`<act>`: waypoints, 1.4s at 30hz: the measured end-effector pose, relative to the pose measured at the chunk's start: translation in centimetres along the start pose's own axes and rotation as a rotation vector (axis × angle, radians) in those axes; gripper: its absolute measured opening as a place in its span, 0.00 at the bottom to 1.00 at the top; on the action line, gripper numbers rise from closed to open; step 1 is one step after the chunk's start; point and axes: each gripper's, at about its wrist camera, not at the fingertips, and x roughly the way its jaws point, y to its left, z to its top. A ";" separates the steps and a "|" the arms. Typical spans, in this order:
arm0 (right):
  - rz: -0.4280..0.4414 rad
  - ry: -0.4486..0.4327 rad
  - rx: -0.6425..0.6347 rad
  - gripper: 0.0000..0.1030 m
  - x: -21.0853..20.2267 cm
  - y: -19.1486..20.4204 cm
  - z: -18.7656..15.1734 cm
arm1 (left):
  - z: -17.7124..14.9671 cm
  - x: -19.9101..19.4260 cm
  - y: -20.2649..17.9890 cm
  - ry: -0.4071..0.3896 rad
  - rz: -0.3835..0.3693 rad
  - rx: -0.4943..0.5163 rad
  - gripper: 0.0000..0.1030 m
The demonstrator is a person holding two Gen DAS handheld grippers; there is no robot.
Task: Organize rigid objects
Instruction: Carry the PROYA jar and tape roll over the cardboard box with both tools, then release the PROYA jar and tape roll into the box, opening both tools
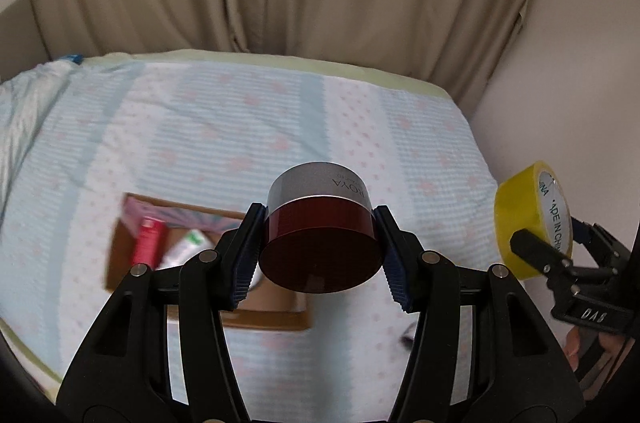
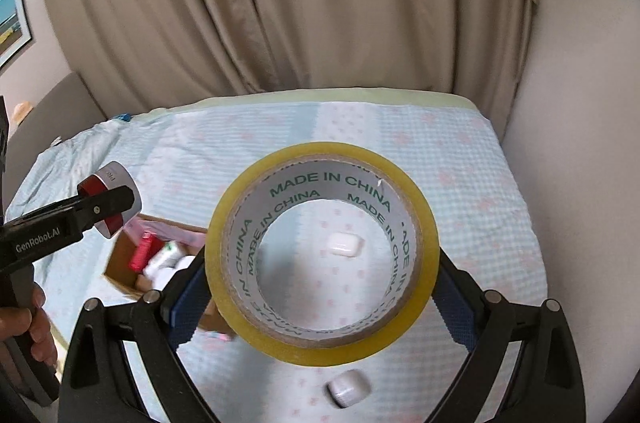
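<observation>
My left gripper (image 1: 320,255) is shut on a dark red jar with a silver lid (image 1: 320,243), held in the air above the bed; it also shows in the right wrist view (image 2: 110,197). My right gripper (image 2: 320,299) is shut on a yellow tape roll (image 2: 320,247), also seen in the left wrist view (image 1: 528,219). A cardboard box (image 1: 120,251) lies on the bed below, holding a red tube (image 1: 149,239) and a white tube (image 1: 182,249); the box shows in the right wrist view too (image 2: 120,263).
A white case (image 2: 344,243) lies on the bedspread, seen through the tape roll. A small white cube (image 2: 347,391) lies nearer. Beige curtains (image 2: 304,3) hang behind the bed (image 2: 480,191). A wall (image 2: 580,183) borders the bed's right side.
</observation>
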 end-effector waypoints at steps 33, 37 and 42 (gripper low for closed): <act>-0.034 0.370 0.668 0.93 21.4 18.4 -5.6 | -4.5 14.5 26.5 0.373 -0.052 0.152 0.49; -0.052 0.383 0.703 0.93 24.2 17.4 -6.0 | -5.7 17.2 25.7 0.421 -0.071 0.185 0.49; -0.043 0.393 0.814 0.93 26.2 16.0 -7.3 | -6.5 18.8 24.2 0.443 -0.074 0.243 0.49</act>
